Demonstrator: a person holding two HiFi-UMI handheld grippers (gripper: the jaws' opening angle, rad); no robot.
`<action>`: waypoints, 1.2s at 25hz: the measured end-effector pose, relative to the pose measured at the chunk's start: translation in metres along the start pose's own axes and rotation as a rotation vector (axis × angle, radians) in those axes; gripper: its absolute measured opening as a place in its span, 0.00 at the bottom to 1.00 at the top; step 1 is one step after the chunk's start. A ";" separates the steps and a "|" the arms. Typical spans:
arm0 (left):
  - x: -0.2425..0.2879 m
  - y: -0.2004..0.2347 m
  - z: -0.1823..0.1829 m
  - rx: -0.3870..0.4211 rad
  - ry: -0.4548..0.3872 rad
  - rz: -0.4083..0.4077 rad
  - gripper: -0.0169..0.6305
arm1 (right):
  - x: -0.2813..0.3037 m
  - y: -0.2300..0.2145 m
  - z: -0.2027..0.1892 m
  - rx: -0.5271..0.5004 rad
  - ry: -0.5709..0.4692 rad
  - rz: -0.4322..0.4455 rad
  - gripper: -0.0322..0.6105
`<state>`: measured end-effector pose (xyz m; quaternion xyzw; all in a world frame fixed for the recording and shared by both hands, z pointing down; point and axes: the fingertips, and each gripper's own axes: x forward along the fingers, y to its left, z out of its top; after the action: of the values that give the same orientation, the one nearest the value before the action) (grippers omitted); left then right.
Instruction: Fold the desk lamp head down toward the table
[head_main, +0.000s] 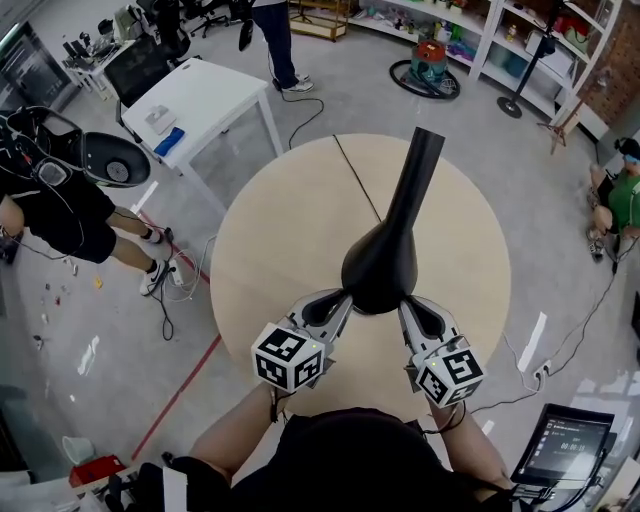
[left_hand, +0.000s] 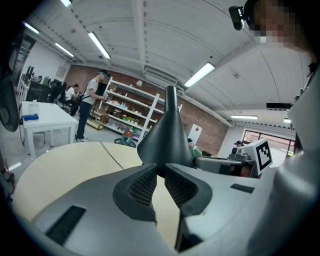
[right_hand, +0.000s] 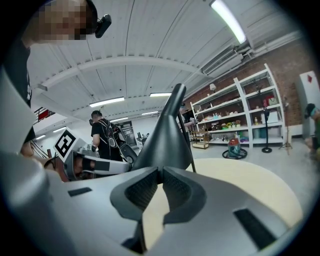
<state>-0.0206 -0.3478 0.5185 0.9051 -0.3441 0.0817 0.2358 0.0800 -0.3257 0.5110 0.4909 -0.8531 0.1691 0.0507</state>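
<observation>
Over the round table (head_main: 262, 262), near centre: black lamp head (head_main: 383, 262), wide end nearest, neck slanting away | left gripper (head_main: 345, 298): jaws closed, apparently pinching its rim | right gripper (head_main: 404, 302): likewise closed at the rim's other side.

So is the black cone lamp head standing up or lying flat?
Standing up: in both gripper views the black cone-shaped lamp head tapers upward, wide end lowest.
</observation>
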 end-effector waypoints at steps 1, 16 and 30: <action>0.000 0.000 0.000 -0.002 0.001 0.000 0.08 | 0.000 0.000 0.000 0.002 0.001 -0.001 0.10; 0.020 0.008 -0.004 -0.042 0.013 0.001 0.08 | 0.009 -0.018 -0.003 0.034 0.007 -0.007 0.10; 0.023 0.012 -0.006 -0.070 0.011 -0.012 0.08 | 0.012 -0.019 -0.005 0.058 -0.014 0.009 0.10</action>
<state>-0.0117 -0.3660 0.5356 0.8979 -0.3400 0.0732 0.2697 0.0899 -0.3428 0.5235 0.4895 -0.8504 0.1907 0.0296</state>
